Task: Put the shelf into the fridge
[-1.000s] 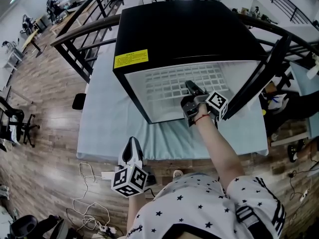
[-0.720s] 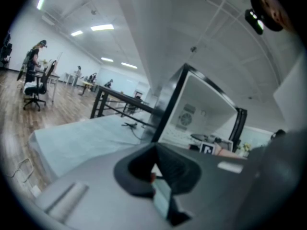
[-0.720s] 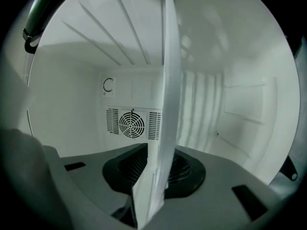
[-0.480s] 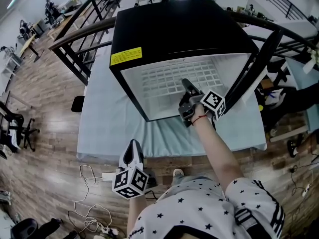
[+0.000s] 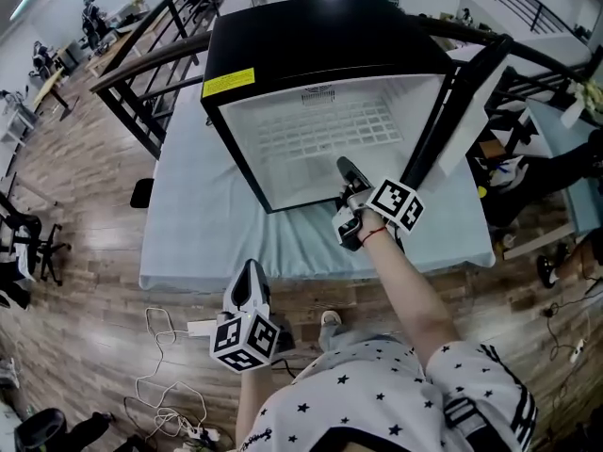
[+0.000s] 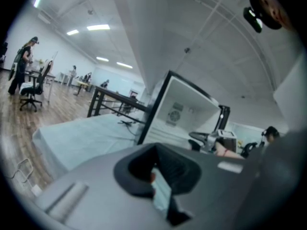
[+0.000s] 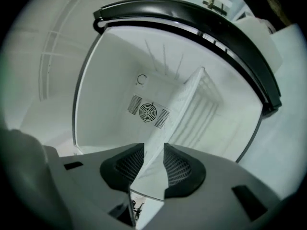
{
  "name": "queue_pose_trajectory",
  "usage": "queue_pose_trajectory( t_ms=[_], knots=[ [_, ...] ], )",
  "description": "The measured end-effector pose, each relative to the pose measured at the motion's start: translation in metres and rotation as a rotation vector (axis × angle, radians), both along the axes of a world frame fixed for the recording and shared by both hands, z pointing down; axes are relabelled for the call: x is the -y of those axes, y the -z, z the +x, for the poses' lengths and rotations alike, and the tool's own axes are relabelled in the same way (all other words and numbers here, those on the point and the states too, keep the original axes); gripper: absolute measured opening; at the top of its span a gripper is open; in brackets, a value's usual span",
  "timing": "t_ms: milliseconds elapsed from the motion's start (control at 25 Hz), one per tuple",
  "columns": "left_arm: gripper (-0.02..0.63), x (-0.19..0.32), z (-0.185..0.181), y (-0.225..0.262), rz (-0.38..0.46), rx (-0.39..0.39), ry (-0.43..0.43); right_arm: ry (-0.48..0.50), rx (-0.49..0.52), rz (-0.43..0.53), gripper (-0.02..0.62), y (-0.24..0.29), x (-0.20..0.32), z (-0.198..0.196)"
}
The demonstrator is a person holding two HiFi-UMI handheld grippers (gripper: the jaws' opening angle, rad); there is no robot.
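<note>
Shelf (image 5: 325,130) lies inside the fridge (image 5: 320,36). Right gripper (image 7: 153,152) jaws have just spread, its edge free between them. Pull straight back, not catching it. Left gripper (image 5: 251,273) jaws are together.

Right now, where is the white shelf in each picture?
Head view: the shelf lies top middle, inside the fridge.
Left gripper view: too faint to make out inside the fridge.
Right gripper view: centre, slanting up to the right.
Shared landmark: the fan vent on the fridge's back wall.
</note>
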State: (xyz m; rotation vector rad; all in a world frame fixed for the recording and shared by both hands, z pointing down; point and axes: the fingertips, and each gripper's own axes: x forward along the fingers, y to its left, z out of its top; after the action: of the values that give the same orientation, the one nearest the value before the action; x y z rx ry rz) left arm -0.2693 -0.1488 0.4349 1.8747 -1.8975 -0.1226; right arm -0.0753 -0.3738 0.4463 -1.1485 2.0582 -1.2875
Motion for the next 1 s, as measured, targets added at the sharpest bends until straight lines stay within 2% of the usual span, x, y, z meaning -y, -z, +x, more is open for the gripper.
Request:
queue_pose_trajectory(
  t_ms=[200,480,760,1000],
  knots=[
    [0.008,-0.023,0.012,-0.001,0.003,0.005,-0.014,0.044,-0.230,0.120,0.054,0.012,-0.052,0.003],
    [0.008,-0.064,0.047,-0.011,0.007,0.002,-0.047,0.130,-0.511,0.319,0.037,0.021,-0.148,0.014],
    [0.008,-0.101,0.085,-0.018,0.010,-0.012,-0.068,0.199,-0.672,0.427,0.031,0.020,-0.231,0.035],
    [0.008,-0.133,0.105,-0.021,0.019,0.013,-0.075,0.237,-0.752,0.515,0.029,0.020,-0.288,0.046]
  ],
)
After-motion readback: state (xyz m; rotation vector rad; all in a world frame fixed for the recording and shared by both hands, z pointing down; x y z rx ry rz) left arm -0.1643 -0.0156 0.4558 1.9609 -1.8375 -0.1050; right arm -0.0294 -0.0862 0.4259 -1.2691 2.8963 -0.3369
